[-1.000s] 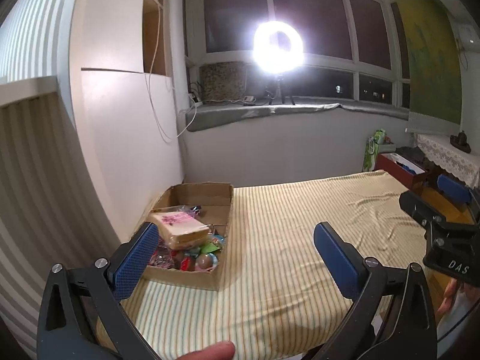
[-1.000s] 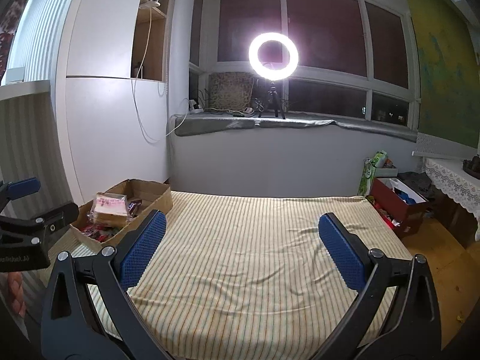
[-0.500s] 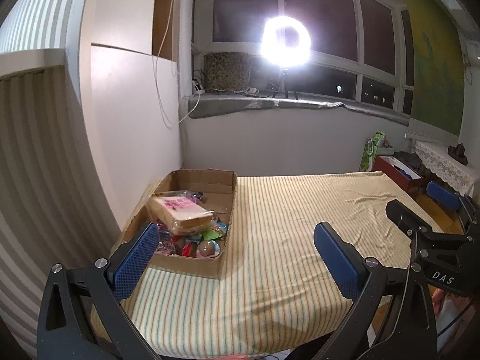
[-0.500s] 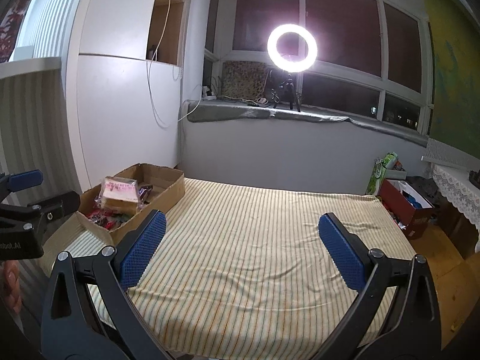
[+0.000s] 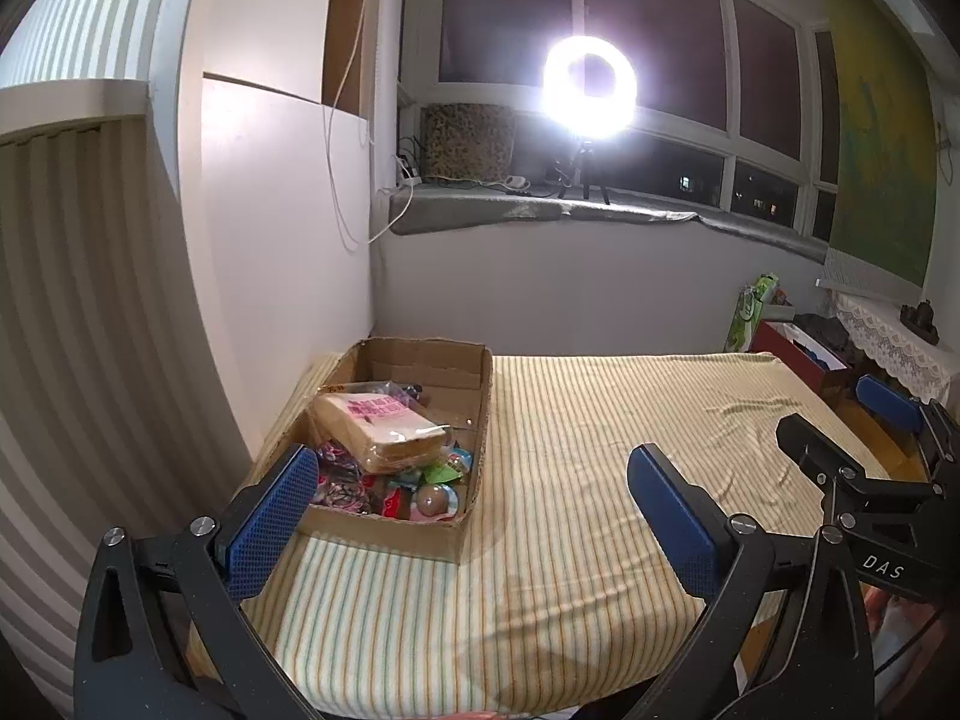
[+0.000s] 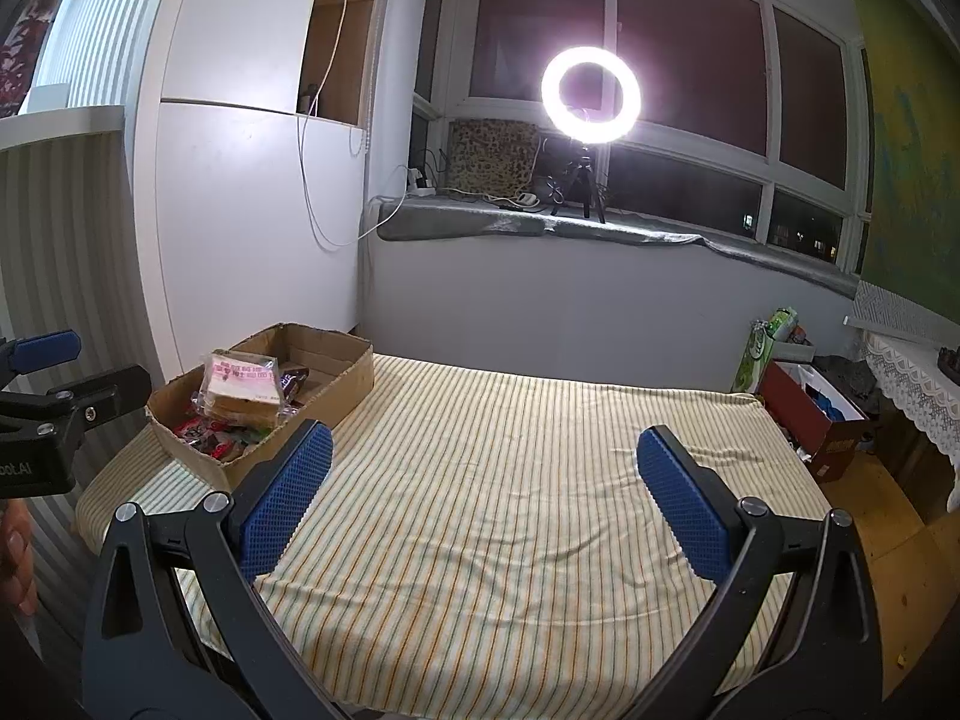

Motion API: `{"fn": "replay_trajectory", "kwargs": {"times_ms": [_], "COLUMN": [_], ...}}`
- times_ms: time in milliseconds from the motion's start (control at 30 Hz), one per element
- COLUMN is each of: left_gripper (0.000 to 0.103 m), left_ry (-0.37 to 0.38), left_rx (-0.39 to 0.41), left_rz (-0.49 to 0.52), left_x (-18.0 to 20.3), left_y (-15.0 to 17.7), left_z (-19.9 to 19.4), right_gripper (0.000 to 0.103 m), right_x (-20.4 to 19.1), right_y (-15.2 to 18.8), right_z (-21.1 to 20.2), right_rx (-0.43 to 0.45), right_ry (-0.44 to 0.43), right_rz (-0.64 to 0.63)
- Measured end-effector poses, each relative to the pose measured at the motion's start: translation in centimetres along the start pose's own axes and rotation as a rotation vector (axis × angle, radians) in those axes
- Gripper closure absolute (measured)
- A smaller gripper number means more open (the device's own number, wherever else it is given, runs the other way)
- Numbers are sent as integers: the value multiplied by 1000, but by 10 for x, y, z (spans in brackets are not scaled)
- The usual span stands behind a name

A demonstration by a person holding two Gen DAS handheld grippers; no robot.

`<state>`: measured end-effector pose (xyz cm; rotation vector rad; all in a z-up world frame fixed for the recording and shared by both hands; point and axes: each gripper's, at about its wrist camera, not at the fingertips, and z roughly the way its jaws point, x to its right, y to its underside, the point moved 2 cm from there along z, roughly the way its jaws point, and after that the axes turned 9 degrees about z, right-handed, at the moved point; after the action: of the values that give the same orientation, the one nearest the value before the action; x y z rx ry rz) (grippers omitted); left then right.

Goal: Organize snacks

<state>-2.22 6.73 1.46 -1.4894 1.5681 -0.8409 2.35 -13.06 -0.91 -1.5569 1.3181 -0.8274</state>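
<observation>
Brimming with bright wrappers under a bagged bread loaf [image 5: 384, 429], cardboard box [image 5: 393, 534] faces both spread, empty hand-held grippers [image 5: 474, 510] [image 6: 483, 489].

Your left gripper [image 5: 474, 516]: black angular plastic arms, blue mesh-textured pads [image 5: 270, 519], silver round screws near each pad base. Your right gripper [image 6: 483, 501] is the same build: black frame, blue pads [image 6: 681, 507], silver screws. Seen side-on at 3 o'clock in the left view, its black body carries white "DAS" lettering. Bare skin of your left hand [image 6: 15, 564] at 9 o'clock in the right view.
</observation>
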Motion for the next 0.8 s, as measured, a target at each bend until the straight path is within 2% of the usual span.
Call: {"fn": "replay_trajectory", "kwargs": {"times_ms": [800], "left_gripper": [1], "left_ry": [5], "left_rx": [-5], "left_rz": [5], "left_x": [2], "left_y": [1], "left_z": [0], "right_gripper": [0], "right_x": [4], "right_y": [6], "right_z": [-1], "right_rx": [-8], "right_ry": [2], "right_rz": [12]}}
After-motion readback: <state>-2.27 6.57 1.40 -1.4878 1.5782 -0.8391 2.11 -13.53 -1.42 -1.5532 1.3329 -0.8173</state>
